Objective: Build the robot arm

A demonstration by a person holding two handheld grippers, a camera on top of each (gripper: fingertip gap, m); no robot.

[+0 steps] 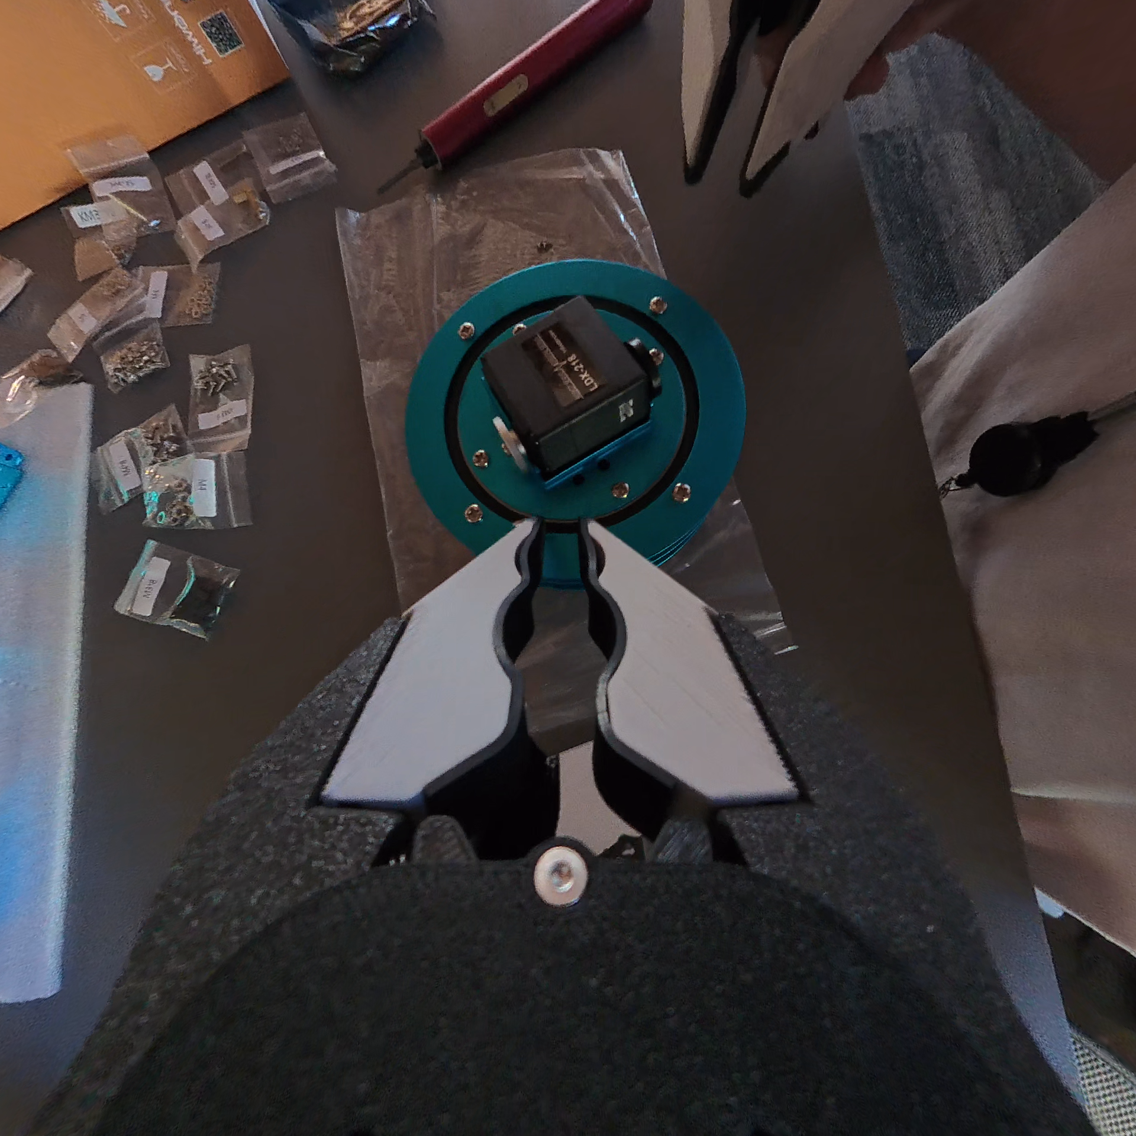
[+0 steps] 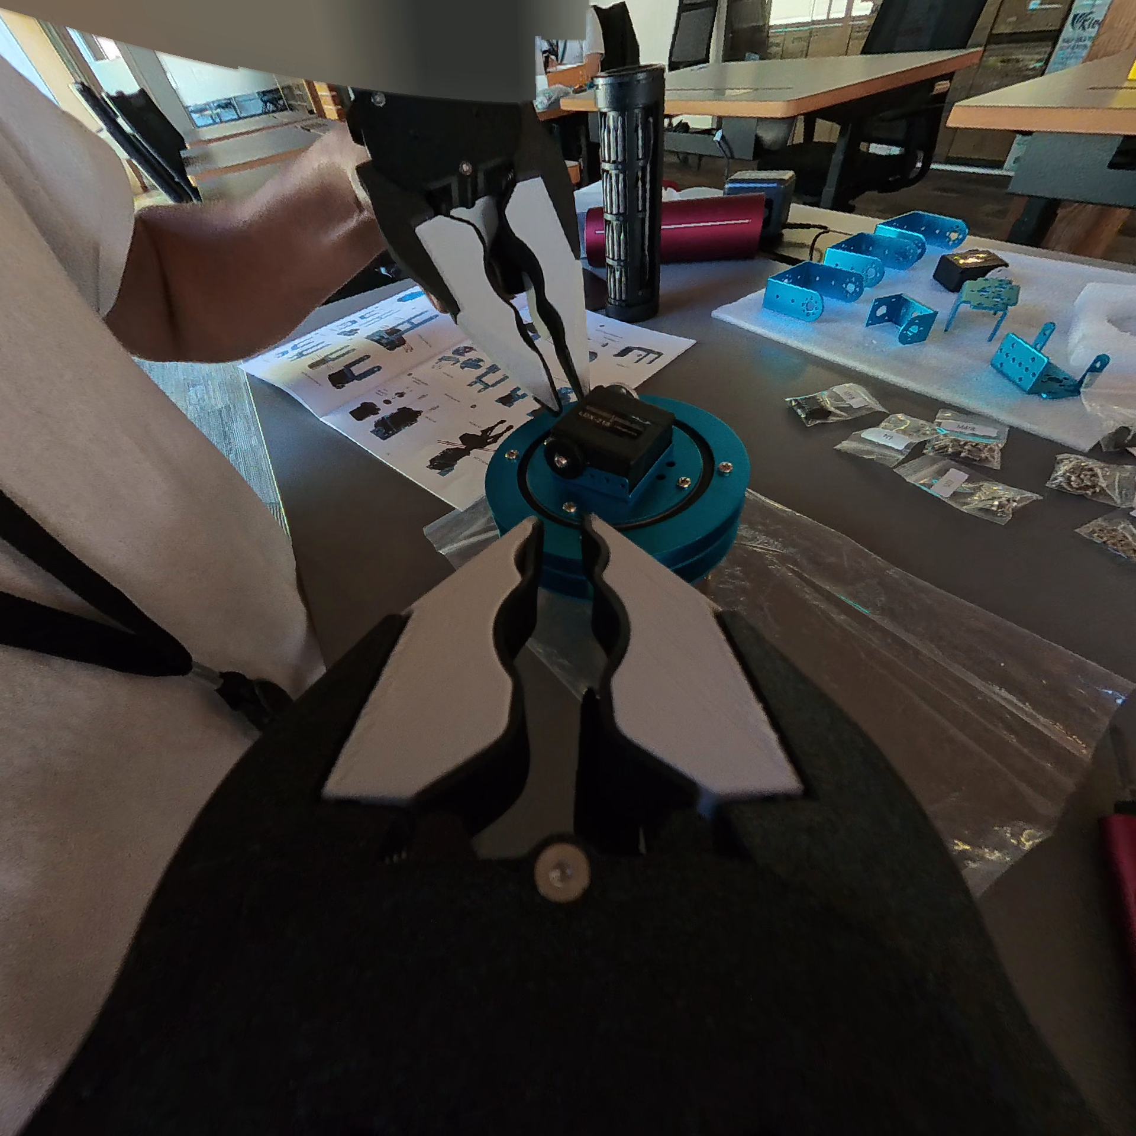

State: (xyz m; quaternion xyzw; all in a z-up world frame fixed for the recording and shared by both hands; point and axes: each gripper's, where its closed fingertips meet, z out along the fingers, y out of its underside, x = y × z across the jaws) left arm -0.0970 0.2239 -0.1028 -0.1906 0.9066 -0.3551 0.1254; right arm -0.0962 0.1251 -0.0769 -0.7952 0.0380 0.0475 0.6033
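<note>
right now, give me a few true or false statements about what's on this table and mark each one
1. A black servo sits on the blue round base. True.
2. The right gripper holds the red screwdriver. False: it lies on the table, and that gripper holds nothing.
3. Small bags of screws lie on the table. True.
4. The blue brackets are stacked on the blue round base. False: they lie apart on a white foam sheet.
</note>
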